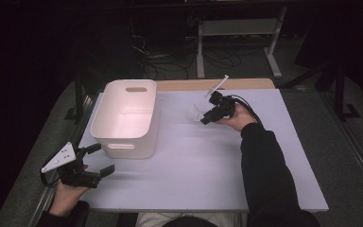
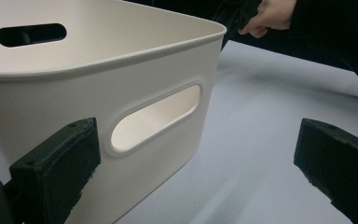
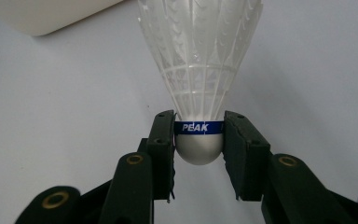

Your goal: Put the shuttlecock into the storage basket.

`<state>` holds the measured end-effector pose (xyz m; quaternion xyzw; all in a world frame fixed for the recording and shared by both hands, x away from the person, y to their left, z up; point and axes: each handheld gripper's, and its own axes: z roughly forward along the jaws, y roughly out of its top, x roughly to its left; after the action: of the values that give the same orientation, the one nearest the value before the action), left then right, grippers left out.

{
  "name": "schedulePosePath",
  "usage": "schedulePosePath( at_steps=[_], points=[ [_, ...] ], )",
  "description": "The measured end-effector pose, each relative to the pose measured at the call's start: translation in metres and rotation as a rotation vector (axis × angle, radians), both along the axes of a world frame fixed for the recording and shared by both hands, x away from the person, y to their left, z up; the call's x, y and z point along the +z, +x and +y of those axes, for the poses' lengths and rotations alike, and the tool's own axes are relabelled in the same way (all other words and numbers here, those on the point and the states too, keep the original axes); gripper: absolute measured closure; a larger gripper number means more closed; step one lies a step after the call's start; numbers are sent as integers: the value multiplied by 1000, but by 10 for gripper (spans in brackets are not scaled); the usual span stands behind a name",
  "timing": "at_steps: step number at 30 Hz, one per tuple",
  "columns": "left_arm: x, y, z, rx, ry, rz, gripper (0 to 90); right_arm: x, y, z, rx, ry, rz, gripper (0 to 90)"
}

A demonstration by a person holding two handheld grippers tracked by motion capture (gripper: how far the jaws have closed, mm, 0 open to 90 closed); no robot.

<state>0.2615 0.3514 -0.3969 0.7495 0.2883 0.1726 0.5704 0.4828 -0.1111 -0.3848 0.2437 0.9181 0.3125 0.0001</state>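
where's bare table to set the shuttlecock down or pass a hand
Bare table runs between the white bin and the right gripper, which holds the shuttlecock, and on to the near edge. It is tight at the bin's near wall, where the open left gripper waits.

The pale grey tabletop (image 1: 203,161) lies bare across its middle and near edge — broad room for a hand to sweep through. One obstacle stands on it: a white, round-cornered plastic bin with slot handles (image 1: 126,118), at the left. The left claw (image 1: 96,159), jaws wide apart, sits just beside the bin's near wall, while the right claw (image 1: 199,115), clamping a white plastic shuttlecock (image 1: 197,112), is well apart from the bin — bare surface between them.
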Motion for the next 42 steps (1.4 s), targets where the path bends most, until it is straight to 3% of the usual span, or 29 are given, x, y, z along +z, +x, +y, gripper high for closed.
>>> schedulePosePath(
  at_steps=[21, 42],
  points=[
    [0, 0, 0, 4, -1, 3, 2, 36, -10, -11, -11, 23, -44, 641],
    [0, 0, 0, 1, -1, 5, 1, 70, -19, 3, 29, 31, -96, 641]
  ],
)
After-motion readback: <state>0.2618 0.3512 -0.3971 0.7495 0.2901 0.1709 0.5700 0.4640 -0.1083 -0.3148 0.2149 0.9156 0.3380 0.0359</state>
